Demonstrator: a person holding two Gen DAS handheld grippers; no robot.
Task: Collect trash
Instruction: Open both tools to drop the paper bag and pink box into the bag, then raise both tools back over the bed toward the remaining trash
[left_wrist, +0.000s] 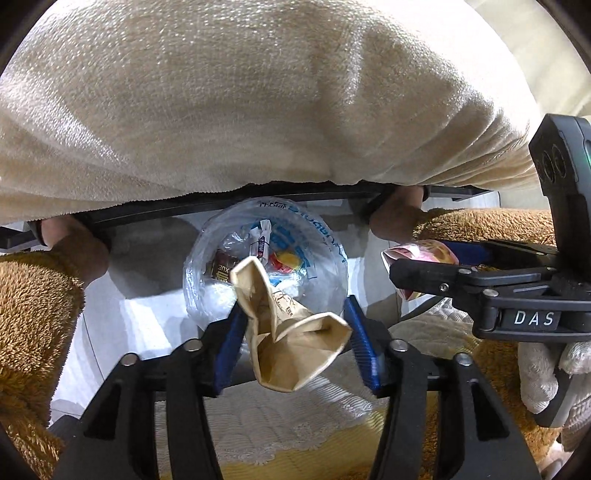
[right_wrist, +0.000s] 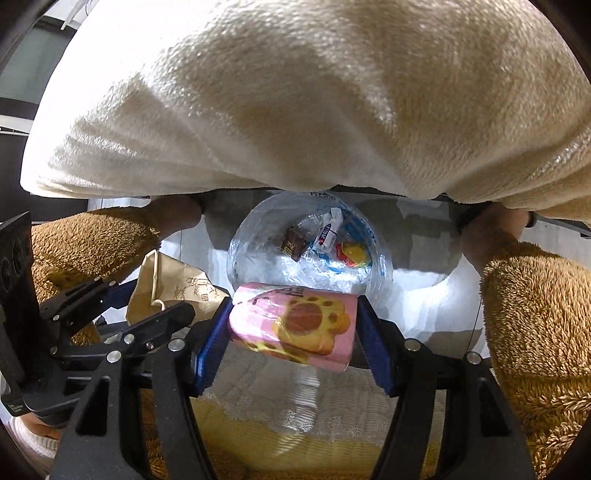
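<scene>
A clear plastic trash bag (left_wrist: 207, 258) with blue print gapes open on the pale floor below both grippers, several wrappers lying in it. A crumpled beige paper bag (left_wrist: 291, 343) hangs between the blue pads of my left gripper (left_wrist: 295, 308), right over the bag's mouth. The left pad touches it, the right pad meets only a corner flap, and the jaws stand apart. My right gripper (right_wrist: 294, 306) is shut on a pink snack packet (right_wrist: 295, 325) with a paw print, just at the trash bag's (right_wrist: 258, 229) near rim. Each gripper shows in the other's view, the right gripper (left_wrist: 417, 258) and the left gripper (right_wrist: 147, 295).
A cream fleece cloth (left_wrist: 258, 110) fills the upper half of both views, a dark bar (left_wrist: 221, 208) under its hem. Brown fuzzy fabric (right_wrist: 535, 314) flanks the bag on both sides. A white gloved hand (left_wrist: 543, 369) holds the right gripper. A yellow and white lace cloth (left_wrist: 277, 424) lies below.
</scene>
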